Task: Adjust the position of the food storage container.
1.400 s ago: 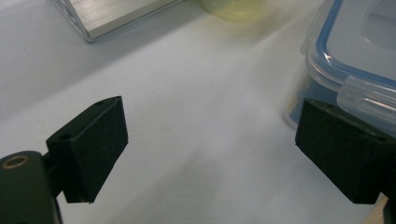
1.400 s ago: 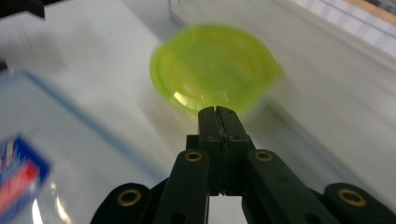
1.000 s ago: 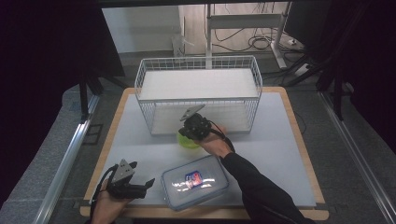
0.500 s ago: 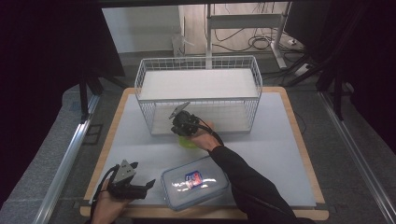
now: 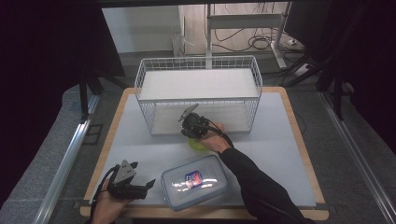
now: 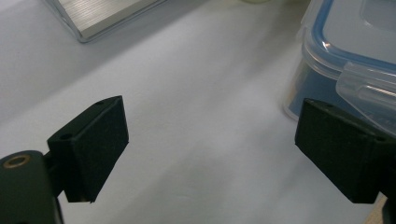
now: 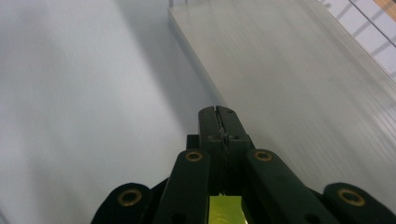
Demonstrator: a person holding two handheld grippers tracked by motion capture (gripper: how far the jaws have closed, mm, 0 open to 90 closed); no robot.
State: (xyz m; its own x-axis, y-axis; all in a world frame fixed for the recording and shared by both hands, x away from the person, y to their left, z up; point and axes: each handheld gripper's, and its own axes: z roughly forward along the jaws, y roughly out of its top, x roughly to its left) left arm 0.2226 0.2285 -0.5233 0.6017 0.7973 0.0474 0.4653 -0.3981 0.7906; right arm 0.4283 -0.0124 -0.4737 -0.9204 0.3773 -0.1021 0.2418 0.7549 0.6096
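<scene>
- Although the white-topped table (image 5: 289, 154) has room to spare, the work is crowded up against the front of the wire basket (image 5: 198, 63), which stands across the far half. Any stray push there would meet wire.
- The clear lidded container (image 5: 195, 182) sits at the near edge, well apart from the basket and latched shut as far as I can see.
- The right gripper (image 7: 218, 112) is clenched, jaws pressed flat together with nothing at the tips. It hangs just in front of the basket's lower opening, pointing towards the pale floor panel (image 7: 303, 70).
- The left gripper (image 6: 210, 154) is released, jaws spread wide over bare table just beside the container, holding nothing. A careless swing could knock the box towards the edge.
- The small yellow-green thing (image 5: 196, 144) lies on the table just before the basket, partly under the right hand; I can't tell if it is a bowl or a lid.
- My worry is that clamped jaws can only shove it. If they come down unopened, it may skid under the basket or tip, and the gripper could snag the wire.
</scene>
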